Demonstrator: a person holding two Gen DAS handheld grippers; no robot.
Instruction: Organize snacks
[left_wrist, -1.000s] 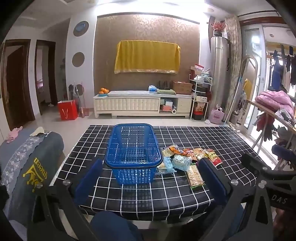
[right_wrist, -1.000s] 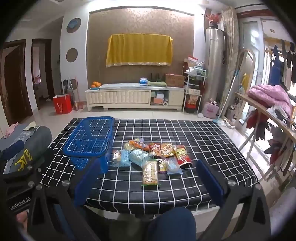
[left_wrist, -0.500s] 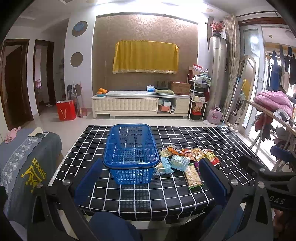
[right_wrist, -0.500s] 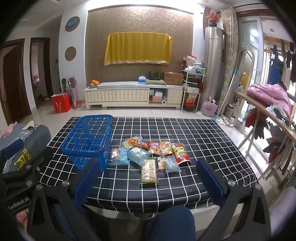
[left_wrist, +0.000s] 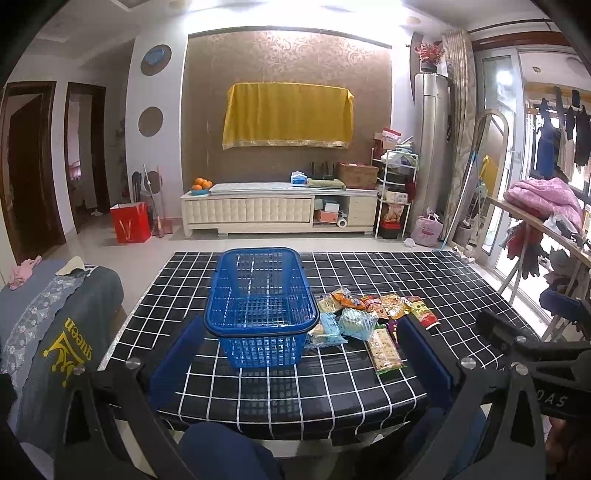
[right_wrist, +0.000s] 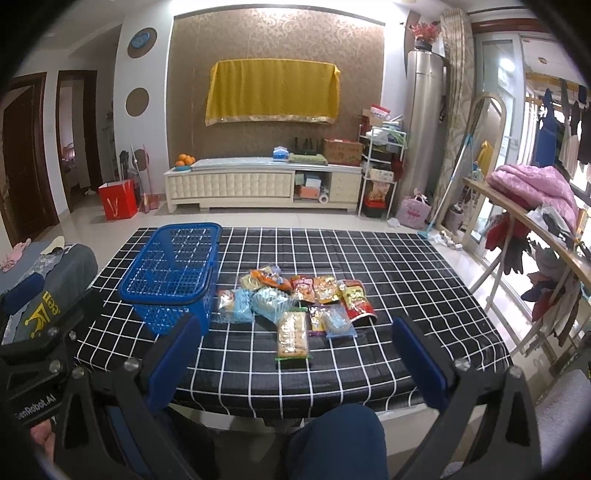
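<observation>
Both grippers have drawn slightly back from the table (left_wrist: 369, 391), the left gripper (left_wrist: 301, 354) and right gripper (right_wrist: 293, 356) spread wide and empty, while crinkly snack packets (right_wrist: 295, 306) lie just right of the blue mesh basket (left_wrist: 260, 314).

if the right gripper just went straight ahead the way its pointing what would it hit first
Probably the cracker packet, nearest of the snack pile, centred between the open right gripper fingers on the checked table. Depth is uncertain.

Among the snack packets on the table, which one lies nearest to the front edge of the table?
The long clear cracker packet with green ends. It lies lengthwise and sticks out in front of the pile, closer to the table's front edge than any other packet.
</observation>
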